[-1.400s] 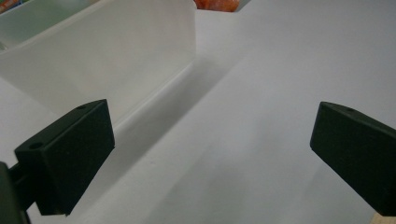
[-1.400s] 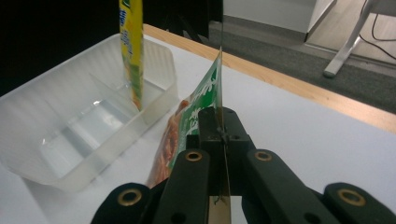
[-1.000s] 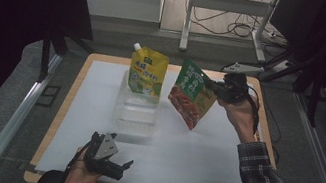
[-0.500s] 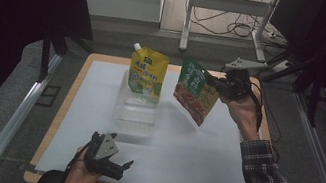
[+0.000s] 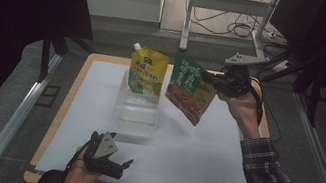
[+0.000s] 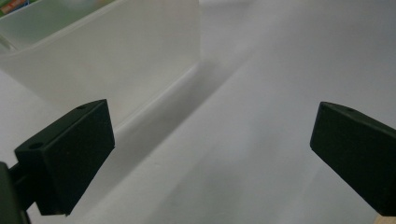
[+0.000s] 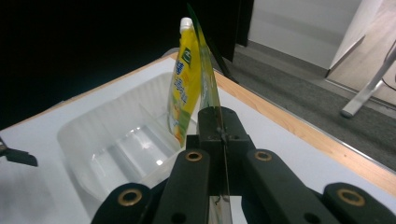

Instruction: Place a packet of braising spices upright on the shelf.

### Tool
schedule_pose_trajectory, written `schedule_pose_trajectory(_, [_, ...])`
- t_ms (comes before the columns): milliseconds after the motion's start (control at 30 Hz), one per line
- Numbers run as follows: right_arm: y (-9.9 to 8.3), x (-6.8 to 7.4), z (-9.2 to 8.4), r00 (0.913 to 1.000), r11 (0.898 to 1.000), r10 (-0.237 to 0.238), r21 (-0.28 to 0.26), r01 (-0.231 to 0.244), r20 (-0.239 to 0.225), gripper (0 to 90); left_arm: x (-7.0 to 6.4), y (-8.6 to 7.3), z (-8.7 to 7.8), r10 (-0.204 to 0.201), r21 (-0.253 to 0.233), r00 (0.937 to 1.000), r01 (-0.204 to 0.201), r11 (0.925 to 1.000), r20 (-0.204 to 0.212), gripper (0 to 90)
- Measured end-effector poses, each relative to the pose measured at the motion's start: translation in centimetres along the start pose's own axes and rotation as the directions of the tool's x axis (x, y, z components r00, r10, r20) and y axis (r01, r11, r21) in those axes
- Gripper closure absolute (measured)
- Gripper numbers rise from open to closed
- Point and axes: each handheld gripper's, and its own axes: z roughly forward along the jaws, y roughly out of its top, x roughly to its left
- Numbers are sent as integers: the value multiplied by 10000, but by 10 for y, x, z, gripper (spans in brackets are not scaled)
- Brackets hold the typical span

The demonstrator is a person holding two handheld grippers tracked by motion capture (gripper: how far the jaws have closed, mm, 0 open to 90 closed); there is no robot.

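A yellow spouted pouch (image 5: pixel 146 72) stands upright at the far end of a clear plastic bin (image 5: pixel 135 114). My right gripper (image 5: pixel 214 83) is shut on the edge of a green and red pouch (image 5: pixel 189 90), which hangs tilted in the air just right of the bin. In the right gripper view the green pouch (image 7: pixel 208 88) runs edge-on out of the closed jaws, beside the yellow pouch (image 7: pixel 183 88) and above the bin (image 7: pixel 112 140). My left gripper (image 5: pixel 124 168) rests open near the front edge. Nothing sits between its wide jaws, and the bin (image 6: pixel 107 51) lies ahead of them.
A white sheet (image 5: pixel 199 164) covers a wood-rimmed board (image 5: pixel 63 104). Around the board lies dark grey floor, with metal rails at both sides. A metal stand (image 5: pixel 188 15) and cables are behind the far edge.
My right hand has lifted the green pouch a little higher and slightly left, closer to the yellow pouch. The left gripper has stayed in place.
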Motion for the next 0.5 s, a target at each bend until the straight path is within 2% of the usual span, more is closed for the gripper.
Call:
schedule_pose_trajectory(200, [9, 4, -2, 9999, 9999, -119, -46, 118, -96, 888, 1, 0, -1, -208, -161, 9998, 207, 9997, -72, 0])
schedule_pose_trajectory(233, [10, 5, -3, 9998, 9999, -165, -51, 164, -110, 888, 2, 0, -2, -84, -87, 9999, 83, 9999, -84, 0])
schedule_pose_trajectory(300, [14, 7, -4, 9997, 9998, -211, -34, 211, -132, 888, 2, 0, -2, -64, -100, 9999, 62, 9999, -105, 0])
schedule_pose_trajectory(333, [16, 7, -4, 9996, 9998, -216, -42, 215, -158, 888, 2, 0, -1, -192, -202, 9998, 189, 9996, -105, 0])
schedule_pose_trajectory(433, [22, 10, -6, 9993, 9996, -286, -63, 284, -239, 888, 3, 0, -2, -86, -91, 9999, 85, 9999, -122, 0])
schedule_pose_trajectory(467, [24, 11, -7, 9992, 9995, -306, -69, 305, -245, 888, 2, 0, -2, -197, -201, 9997, 194, 9996, -121, 0])
schedule_pose_trajectory(500, [26, 12, -9, 9991, 9994, -338, -87, 335, -244, 888, 3, 0, -2, -84, -114, 9999, 83, 9999, -123, 0])
